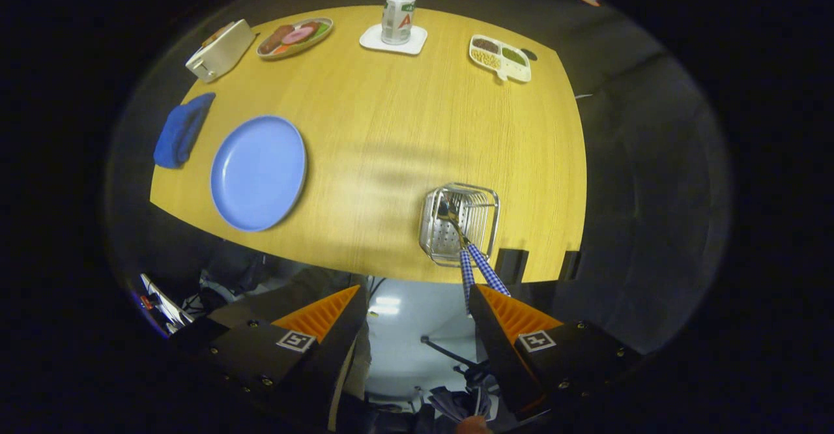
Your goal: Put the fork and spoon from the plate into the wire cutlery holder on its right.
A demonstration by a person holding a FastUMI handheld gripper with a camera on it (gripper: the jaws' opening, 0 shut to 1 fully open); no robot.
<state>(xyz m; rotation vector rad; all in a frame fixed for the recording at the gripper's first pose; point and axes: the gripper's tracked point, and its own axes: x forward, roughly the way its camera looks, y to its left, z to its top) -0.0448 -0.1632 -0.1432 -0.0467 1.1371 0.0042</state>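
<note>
Plate [258, 172] light blue – cloth [182, 130] darker blue – cutlery handles [479, 268] blue-white checked.

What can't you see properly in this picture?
- Fork and spoon: in the gripper view they stand close together inside the wire cutlery holder; the heads overlap and are too small to tell apart.
- Handle ends: covered by one finger of the open claw.
- Bottle: label too small to make out.
- Divided tray: its foods are too small to name.
- Blue plate: plain to see, nothing on it.
</note>
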